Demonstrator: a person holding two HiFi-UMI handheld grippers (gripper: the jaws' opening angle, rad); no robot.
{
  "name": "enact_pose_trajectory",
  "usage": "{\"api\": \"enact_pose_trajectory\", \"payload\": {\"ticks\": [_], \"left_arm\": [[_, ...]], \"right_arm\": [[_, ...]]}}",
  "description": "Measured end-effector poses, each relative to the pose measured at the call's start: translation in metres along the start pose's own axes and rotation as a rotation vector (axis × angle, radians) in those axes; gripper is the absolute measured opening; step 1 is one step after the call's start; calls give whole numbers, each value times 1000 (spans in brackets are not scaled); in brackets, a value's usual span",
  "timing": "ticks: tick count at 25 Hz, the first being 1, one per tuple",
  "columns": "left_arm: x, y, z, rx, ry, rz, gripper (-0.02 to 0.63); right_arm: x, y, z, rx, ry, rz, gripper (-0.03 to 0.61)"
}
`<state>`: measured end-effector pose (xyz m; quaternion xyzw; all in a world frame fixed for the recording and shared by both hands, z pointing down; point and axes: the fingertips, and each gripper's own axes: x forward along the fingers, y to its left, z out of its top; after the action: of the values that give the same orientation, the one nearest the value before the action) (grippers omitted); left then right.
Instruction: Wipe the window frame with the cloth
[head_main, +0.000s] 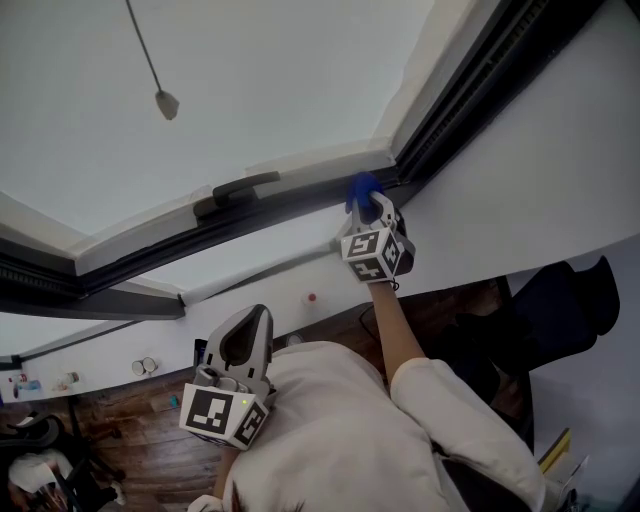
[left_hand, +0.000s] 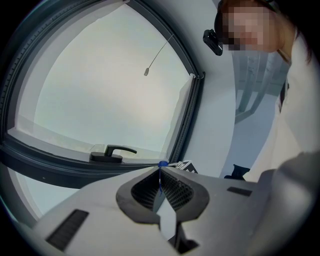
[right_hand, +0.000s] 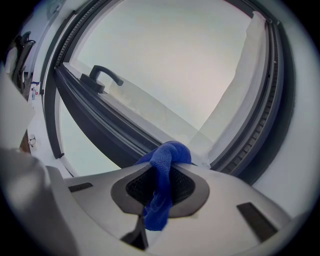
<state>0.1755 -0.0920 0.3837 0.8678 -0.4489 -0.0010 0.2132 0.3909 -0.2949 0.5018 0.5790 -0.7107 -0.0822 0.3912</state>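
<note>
A blue cloth is bunched between the jaws of my right gripper, which is shut on it. The cloth presses into the lower right corner of the dark window frame. In the right gripper view the cloth hangs down through the right gripper, with the frame's dark rail just beyond. My left gripper is held low near the person's chest, away from the frame. Its jaws meet at the tips in the left gripper view, with nothing held.
A black window handle sits on the sash to the left of the cloth. A pull cord with a small weight hangs in front of the pane. White wall lies to the right. A dark chair stands on the wooden floor below.
</note>
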Motion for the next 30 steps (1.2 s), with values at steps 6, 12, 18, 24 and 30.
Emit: {"api": "enact_pose_trajectory", "payload": {"ticks": [6, 12, 18, 24, 30], "left_arm": [[0, -1, -1, -2, -2, 0, 11], [-2, 0, -2, -8, -3, 3, 11], [-6, -1, -3, -14, -7, -1, 11], [-12, -1, -5, -29, -14, -13, 11], [-18, -1, -8, -34, -17, -22, 11]], "right_arm": [[-2, 9, 7, 5, -10, 13, 46], [-5, 25, 18, 11, -28, 49, 46], [-8, 40, 29, -5, -41, 76, 46], [-9, 49, 36, -14, -39, 79, 46], [-13, 65, 45, -5, -57, 95, 46]]}}
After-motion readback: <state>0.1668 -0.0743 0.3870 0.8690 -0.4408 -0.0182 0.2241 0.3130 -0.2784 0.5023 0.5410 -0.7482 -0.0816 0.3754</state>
